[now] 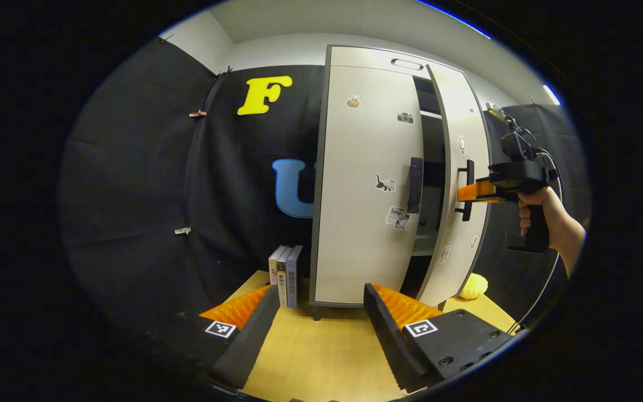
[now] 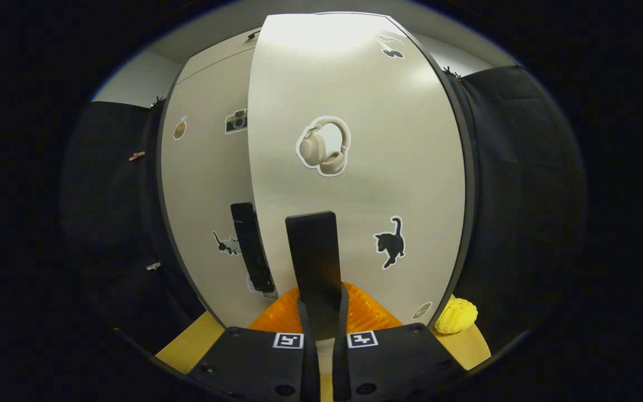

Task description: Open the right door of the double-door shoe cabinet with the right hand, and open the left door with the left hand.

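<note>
Right now my right gripper (image 2: 321, 312) is clamped on the right door's handle (image 2: 315, 257), a vertical bar pinched between both fingers, and the right door (image 2: 355, 167) stands partly swung out from the shoe cabinet (image 1: 366, 61). From the left gripper view I see that same gripper (image 1: 469, 192) out at the door, held by a hand (image 1: 539, 215), with dark shelves showing in the gap.

My left gripper (image 1: 321, 312) is spread wide and holds nothing, low over the counter (image 1: 321, 357). The left door (image 1: 363, 184) is shut flat, ahead and slightly right of it. Its handle (image 1: 415, 184) is an upright bar at the door's right edge, well above my fingers and up to the right. I judge the next move turns on that: raise the left gripper, shift right, and close across the vertical bar, staying clear of the open door just beside it. 3 books (image 1: 286, 274) stand left of the cabinet.
</note>
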A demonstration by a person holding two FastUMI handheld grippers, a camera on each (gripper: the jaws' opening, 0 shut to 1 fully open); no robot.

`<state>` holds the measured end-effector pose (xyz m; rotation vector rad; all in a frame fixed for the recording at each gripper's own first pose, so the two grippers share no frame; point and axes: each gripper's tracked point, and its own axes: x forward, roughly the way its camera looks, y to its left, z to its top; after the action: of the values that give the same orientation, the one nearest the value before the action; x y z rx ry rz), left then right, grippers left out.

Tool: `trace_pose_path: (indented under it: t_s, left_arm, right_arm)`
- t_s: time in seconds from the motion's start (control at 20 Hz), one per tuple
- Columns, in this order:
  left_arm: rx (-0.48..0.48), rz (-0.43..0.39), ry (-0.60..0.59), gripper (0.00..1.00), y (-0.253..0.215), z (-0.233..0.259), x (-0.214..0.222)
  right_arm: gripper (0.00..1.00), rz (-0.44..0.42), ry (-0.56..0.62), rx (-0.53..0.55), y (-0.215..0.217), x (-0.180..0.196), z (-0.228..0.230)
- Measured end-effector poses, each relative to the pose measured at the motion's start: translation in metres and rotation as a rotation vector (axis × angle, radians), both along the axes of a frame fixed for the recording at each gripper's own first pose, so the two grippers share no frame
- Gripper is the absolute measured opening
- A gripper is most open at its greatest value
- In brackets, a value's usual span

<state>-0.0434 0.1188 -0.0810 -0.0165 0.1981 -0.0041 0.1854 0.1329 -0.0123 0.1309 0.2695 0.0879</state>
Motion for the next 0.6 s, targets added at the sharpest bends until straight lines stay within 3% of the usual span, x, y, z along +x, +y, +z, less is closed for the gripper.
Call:
trace_pose_path:
  t_s: [0.6]
  left_arm:
    - [0.009, 0.114, -0.003, 0.94, -0.093, 0.011, -0.087]
  right_arm:
    - [0.13, 0.153, -0.041, 0.05, -0.028, -0.03, 0.012]
